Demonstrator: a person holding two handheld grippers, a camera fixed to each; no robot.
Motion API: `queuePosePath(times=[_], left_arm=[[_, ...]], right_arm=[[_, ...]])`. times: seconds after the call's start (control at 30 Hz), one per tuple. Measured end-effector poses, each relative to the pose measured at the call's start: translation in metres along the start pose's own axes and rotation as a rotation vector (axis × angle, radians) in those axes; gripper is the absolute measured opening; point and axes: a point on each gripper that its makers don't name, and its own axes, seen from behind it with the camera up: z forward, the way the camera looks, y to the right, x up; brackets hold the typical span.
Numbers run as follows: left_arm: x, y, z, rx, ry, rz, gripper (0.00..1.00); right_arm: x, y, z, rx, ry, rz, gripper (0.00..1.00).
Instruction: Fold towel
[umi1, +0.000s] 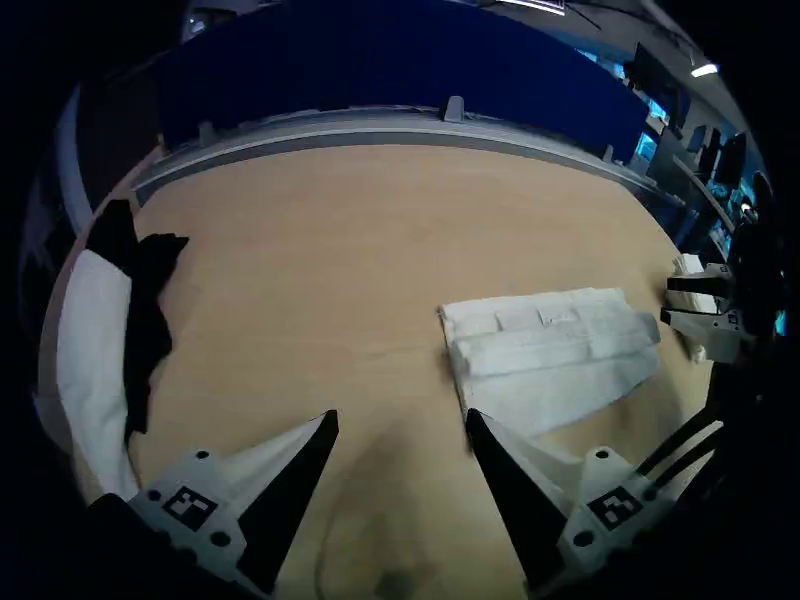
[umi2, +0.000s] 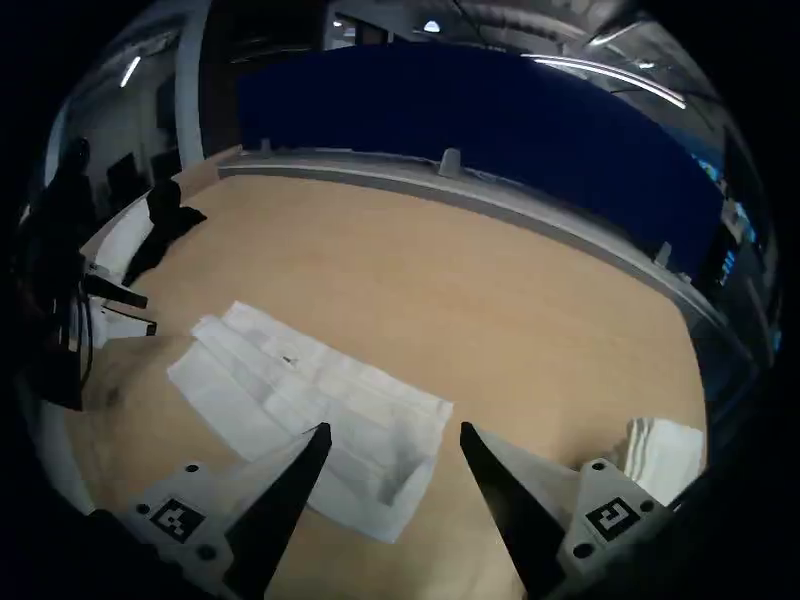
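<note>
Parted left gripper (umi1: 400, 414); folded white towel (umi1: 550, 348)

White cloth towel (umi2: 310, 400), matt and creased, desk (umi2: 450, 280) of smooth pale wood, my fingers (umi2: 285, 495) matt black and white plastic

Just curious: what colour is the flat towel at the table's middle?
The flat cloth towel is white, clearest in right gripper view.

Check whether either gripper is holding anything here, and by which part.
Nothing is held. The left gripper and right gripper both stand open, and the partly folded white towel lies free on the table.
</note>
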Motion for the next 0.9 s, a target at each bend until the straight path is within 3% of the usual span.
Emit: queuePosePath(times=[0.57, 0.9], left_arm=[[-0.074, -0.040, -0.057, 0.102, 0.001, -0.152, 0.95], [-0.099, -0.057, -0.071, 0.141, 0.001, -0.219, 0.95]], right_arm=[[-0.001, -0.102, 0.018, 0.204, -0.026, -0.118, 1.00], [-0.012, -0.137, 0.026, 0.283, -0.057, -0.137, 1.00]])
